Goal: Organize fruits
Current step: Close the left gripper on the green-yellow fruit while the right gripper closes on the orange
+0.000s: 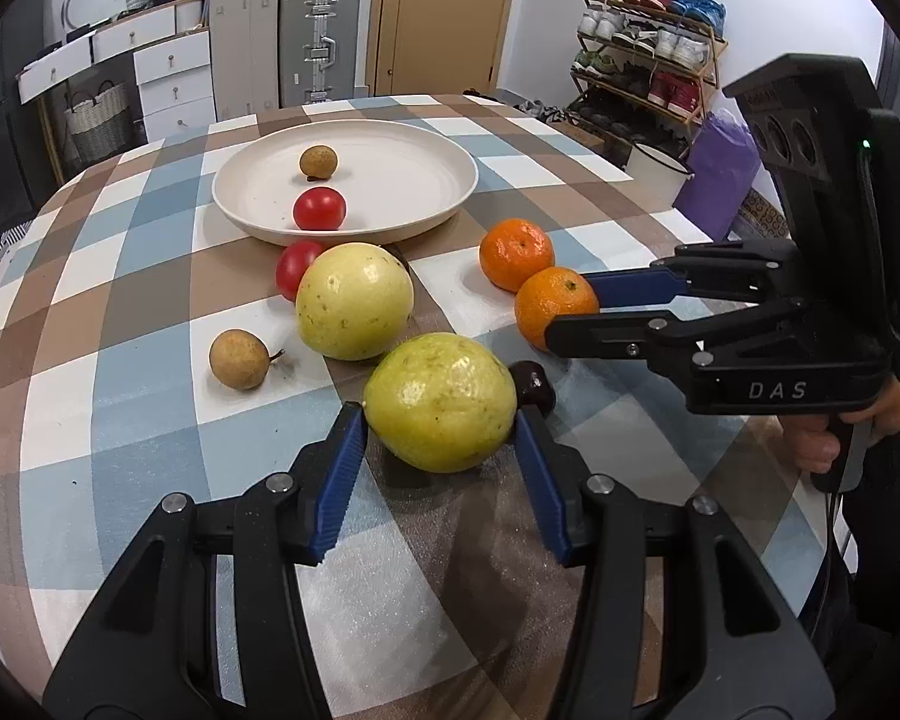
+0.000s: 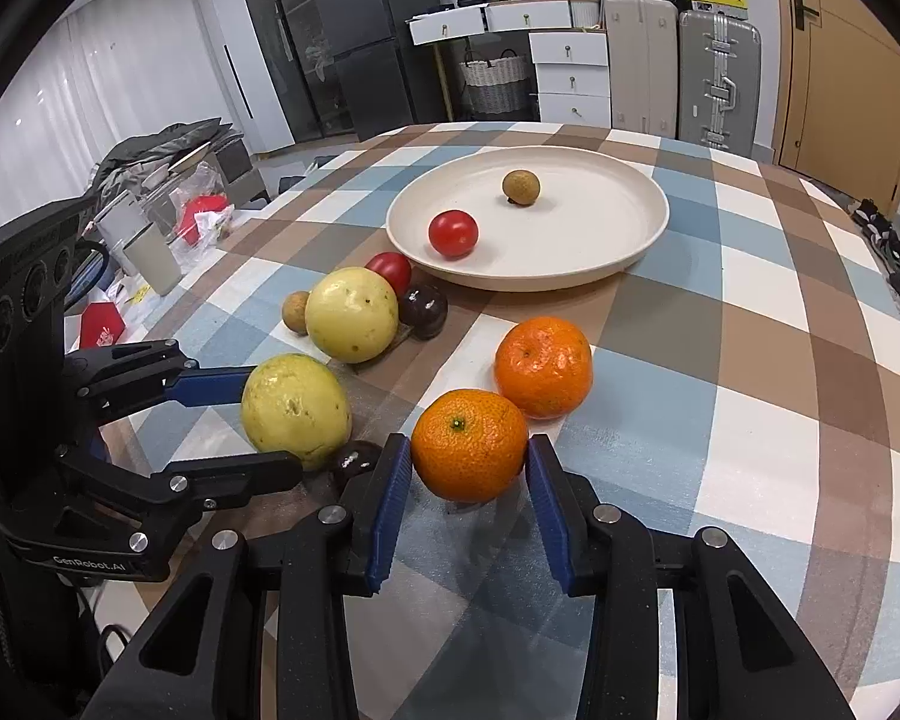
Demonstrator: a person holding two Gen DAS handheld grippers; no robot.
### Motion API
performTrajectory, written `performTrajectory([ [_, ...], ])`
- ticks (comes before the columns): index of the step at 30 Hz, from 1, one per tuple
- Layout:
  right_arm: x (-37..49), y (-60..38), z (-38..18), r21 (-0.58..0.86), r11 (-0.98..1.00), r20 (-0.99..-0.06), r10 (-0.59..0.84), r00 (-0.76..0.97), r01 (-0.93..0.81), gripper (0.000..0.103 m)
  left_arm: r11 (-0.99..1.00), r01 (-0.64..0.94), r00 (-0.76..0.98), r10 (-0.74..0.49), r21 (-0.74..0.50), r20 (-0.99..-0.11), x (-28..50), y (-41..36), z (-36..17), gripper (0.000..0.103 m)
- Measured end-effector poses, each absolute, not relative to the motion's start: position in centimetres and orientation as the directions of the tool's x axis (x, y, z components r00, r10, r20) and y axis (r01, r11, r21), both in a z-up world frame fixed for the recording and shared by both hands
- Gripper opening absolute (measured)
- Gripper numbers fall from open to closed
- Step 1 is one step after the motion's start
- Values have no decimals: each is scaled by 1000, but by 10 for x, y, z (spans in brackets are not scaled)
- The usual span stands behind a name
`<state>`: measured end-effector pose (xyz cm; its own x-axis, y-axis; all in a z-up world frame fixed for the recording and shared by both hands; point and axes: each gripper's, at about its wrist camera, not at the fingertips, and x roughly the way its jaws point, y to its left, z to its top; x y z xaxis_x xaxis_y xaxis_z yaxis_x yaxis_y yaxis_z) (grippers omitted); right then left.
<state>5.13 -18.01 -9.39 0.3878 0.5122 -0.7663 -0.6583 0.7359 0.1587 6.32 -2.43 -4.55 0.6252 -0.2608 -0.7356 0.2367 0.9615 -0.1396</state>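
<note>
The left gripper [image 1: 441, 420] has its blue pads set either side of a yellow-green guava [image 1: 440, 402] near the table's front edge; both pads sit right at the skin, and the fruit casts a shadow underneath, so it looks pinched between them, though I can't say whether it is clear of the cloth. Just behind that guava's right side sits a small dark plum-like fruit [image 1: 533, 391], partly hidden.

The right gripper [image 2: 469, 465] brackets a tangerine [image 2: 469, 445] the same way, its pads touching or all but touching the peel on either flank. A second tangerine [image 2: 543, 366] lies just beyond it, close but whether they touch is hard to tell.

Farther back, a paler guava [image 1: 354, 301] rests on the checked tablecloth [image 1: 120, 396], with a red tomato [image 1: 297, 269] tucked behind its left shoulder and a brown longan [image 1: 239, 358] a little apart on its left. From the right wrist view another dark round fruit [image 2: 423, 306] shows beside that pale guava, near the plate.

The cream plate [image 1: 438, 204] sits toward the far side of the table, holding a second red tomato [image 1: 319, 209] near its front rim and a second longan [image 1: 318, 161] farther in, the two apart.
</note>
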Motion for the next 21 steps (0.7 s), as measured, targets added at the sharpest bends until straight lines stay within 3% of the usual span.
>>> performTrajectory([
  [12,53,-179,-98,150,741,-776,499,387,-655,40,970,209,621,-229,-123,-750,71,-32,-49,57],
  [15,53,-178,-98,149,740,-776,499,386,-656,40,970,195,629,-236,-143,-741,75,-29,-50,56],
  [16,53,-178,-98,147,739,-776,499,387,-657,40,970,194,631,-240,-149,-738,76,-28,-49,50],
  [21,52,-179,-95,148,738,-773,502,388,-659,40,967,196,639,-250,-160,-727,74,-25,-48,49],
])
